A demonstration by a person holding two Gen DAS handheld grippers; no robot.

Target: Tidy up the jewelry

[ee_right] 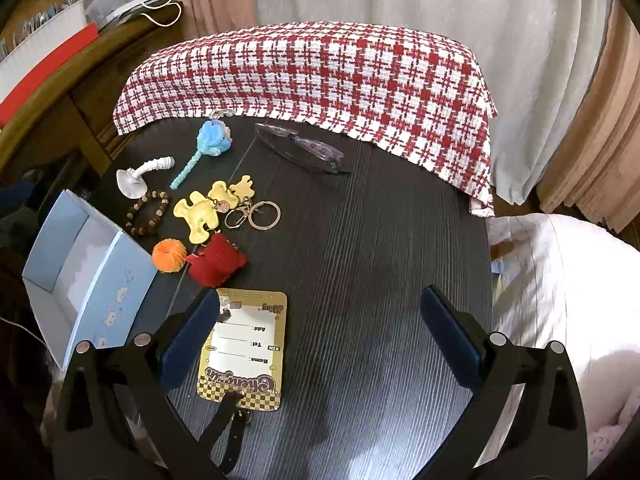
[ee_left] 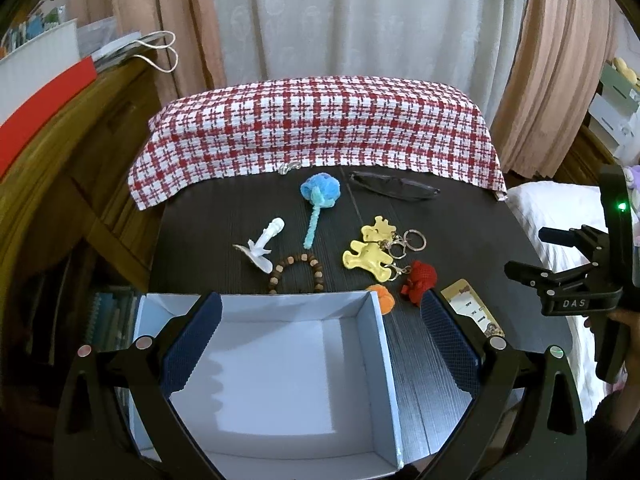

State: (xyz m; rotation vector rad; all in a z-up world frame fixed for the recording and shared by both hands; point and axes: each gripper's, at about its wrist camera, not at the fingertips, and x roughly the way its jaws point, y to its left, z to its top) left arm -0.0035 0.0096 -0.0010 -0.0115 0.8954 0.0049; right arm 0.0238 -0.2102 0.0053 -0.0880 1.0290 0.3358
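**Trinkets spread out, box waiting**

Both claws gape with nothing between them. The left claw (ee_left: pixel 320 332) hovers over the blue box (ee_left: pixel 372 360), apparently bare inside. Bead bracelet (ee_left: pixel 298 270) and yellow keychains (ee_left: pixel 372 254) lie loose on the tabletop (ee_right: pixel 380 280), near the box for short transfers; the right claw (ee_right: pixel 320 332) hangs above the name tag (ee_right: pixel 244 344).

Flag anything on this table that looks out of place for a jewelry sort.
The dark-framed eyeglasses lying folded near the red-and-white checked cloth and the gold-bordered name-tag card are not jewelry. The light blue cardboard box holds nothing yet. Nothing looks spilled or broken.
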